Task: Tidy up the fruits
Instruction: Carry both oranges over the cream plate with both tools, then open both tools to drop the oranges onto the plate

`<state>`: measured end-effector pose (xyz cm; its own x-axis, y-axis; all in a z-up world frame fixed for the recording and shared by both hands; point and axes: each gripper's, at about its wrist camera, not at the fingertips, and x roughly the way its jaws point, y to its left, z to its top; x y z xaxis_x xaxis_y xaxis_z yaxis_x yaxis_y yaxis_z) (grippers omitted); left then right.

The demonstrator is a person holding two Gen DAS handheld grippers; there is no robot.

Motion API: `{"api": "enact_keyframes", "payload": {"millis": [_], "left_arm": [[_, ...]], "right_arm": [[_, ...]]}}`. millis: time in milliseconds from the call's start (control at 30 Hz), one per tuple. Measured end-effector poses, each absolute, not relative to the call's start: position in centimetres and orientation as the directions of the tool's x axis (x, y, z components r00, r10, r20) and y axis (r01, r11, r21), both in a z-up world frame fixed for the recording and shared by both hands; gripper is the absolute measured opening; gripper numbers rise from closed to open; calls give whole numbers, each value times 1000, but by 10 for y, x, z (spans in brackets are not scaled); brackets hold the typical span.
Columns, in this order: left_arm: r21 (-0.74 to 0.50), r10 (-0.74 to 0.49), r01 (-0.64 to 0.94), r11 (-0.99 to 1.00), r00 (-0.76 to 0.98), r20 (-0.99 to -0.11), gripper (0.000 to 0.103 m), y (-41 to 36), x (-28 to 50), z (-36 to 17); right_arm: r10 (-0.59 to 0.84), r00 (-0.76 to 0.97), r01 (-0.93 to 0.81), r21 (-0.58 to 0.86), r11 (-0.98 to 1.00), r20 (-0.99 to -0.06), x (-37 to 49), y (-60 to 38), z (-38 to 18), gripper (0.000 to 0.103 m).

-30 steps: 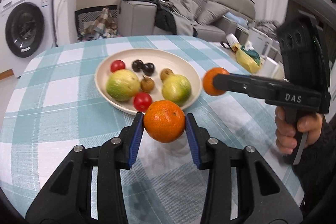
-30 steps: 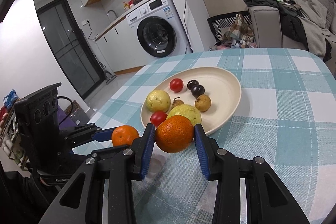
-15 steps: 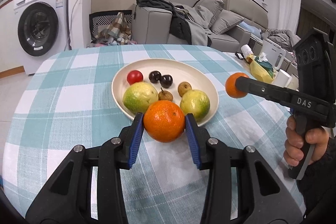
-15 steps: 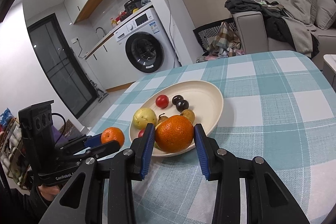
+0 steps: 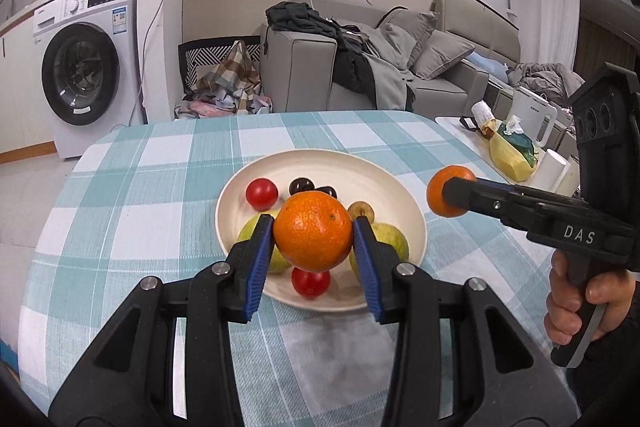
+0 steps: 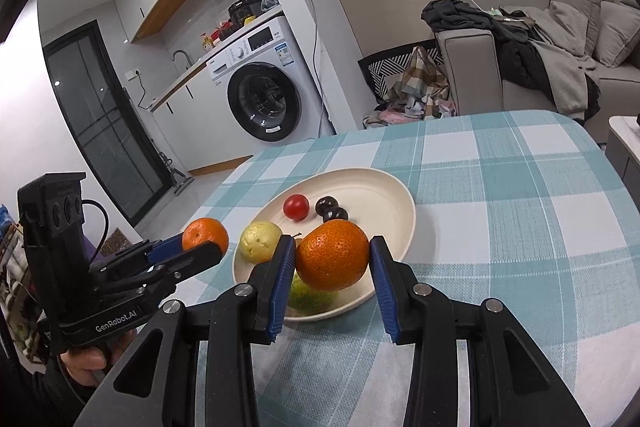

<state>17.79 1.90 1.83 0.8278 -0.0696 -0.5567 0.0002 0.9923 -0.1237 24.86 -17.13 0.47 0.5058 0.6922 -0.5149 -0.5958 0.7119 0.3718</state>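
In the left wrist view my left gripper is shut on an orange, held in the air over the near part of the cream plate. My right gripper comes in from the right, shut on a second orange beside the plate's right rim. The right wrist view shows that orange between the blue pads, above the plate's near edge. The left gripper and its orange hang to the left. On the plate lie a red tomato, dark plums and green guavas.
A checked teal cloth covers the table. A side table with a kettle and a yellow bag stands at the right. A washing machine and a sofa lie beyond the far edge. A hand grips the right tool.
My left gripper has risen and moved with its orange, so the plate now sits right behind the fruit. The right view has tilted up a little. Both oranges stay gripped.
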Motion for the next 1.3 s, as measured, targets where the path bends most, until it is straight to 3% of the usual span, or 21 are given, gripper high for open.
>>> {"api": "enact_keyframes", "payload": {"millis": [1167,1300], "left_arm": [[-108,-78,17,994,801,-593,37,8,233,-16],[-94,-76,24,995,801,-594,37,4,232,-16]], "right_arm": [[645,477,-589,327,739,-597,273,-147,-26,39],[640,470,-583,330,742,-608,275,-147,-28,45]]}}
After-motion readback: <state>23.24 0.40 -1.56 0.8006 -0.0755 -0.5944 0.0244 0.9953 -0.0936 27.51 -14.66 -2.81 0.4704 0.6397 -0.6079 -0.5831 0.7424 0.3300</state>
